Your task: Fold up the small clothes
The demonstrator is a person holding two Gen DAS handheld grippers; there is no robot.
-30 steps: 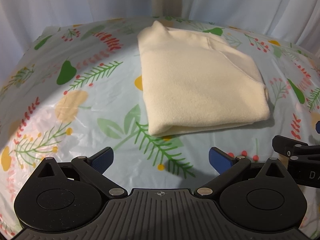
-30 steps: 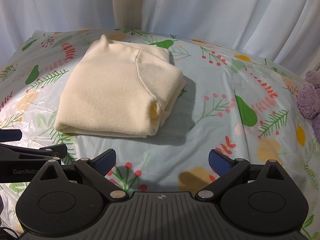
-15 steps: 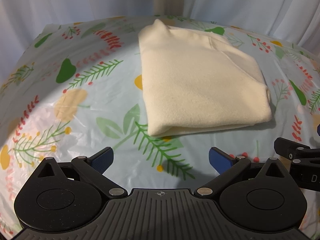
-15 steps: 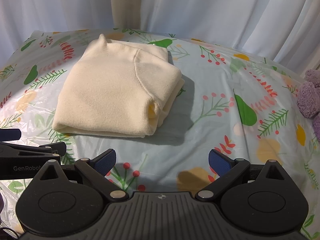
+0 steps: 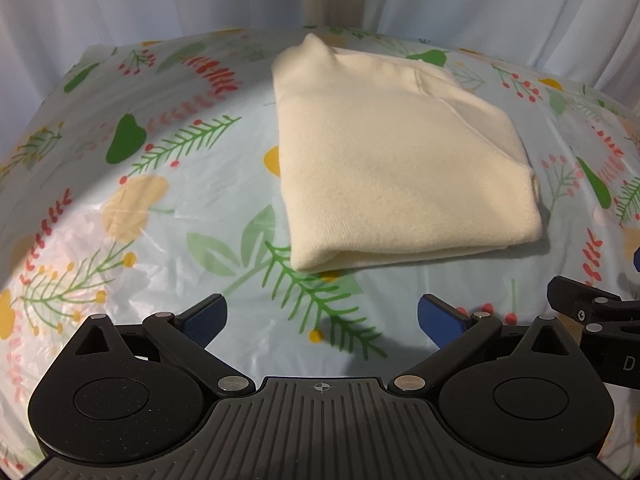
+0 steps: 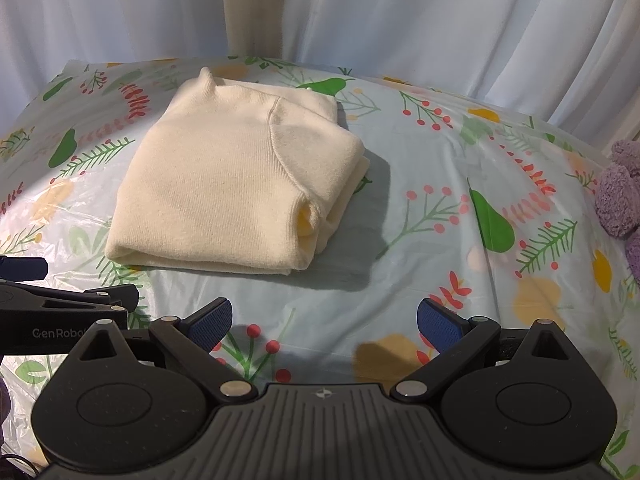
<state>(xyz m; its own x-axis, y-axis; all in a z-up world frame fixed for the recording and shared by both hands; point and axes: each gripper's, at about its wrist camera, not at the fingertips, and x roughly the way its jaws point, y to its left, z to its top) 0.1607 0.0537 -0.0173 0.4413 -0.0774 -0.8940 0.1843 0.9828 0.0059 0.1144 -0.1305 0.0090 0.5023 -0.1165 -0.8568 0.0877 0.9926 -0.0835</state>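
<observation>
A cream knit garment (image 5: 396, 168) lies folded into a thick rectangle on the floral tablecloth (image 5: 160, 208); the right wrist view shows the same garment (image 6: 236, 184) with its layered edge facing right. My left gripper (image 5: 320, 320) stands open a short way in front of the garment's near fold, nothing between its blue pads. My right gripper (image 6: 324, 322) is open too, held back from the garment's near right corner and holding nothing. Each gripper's body shows at the edge of the other's view.
White curtains (image 6: 400, 20) hang behind the table. A purple fuzzy item (image 6: 620, 196) rests at the right edge of the tablecloth (image 6: 460, 240). Bare cloth lies left and right of the garment.
Both views have drawn back slightly from the garment and sit a little higher. The garment has not moved and both grippers stay open.
</observation>
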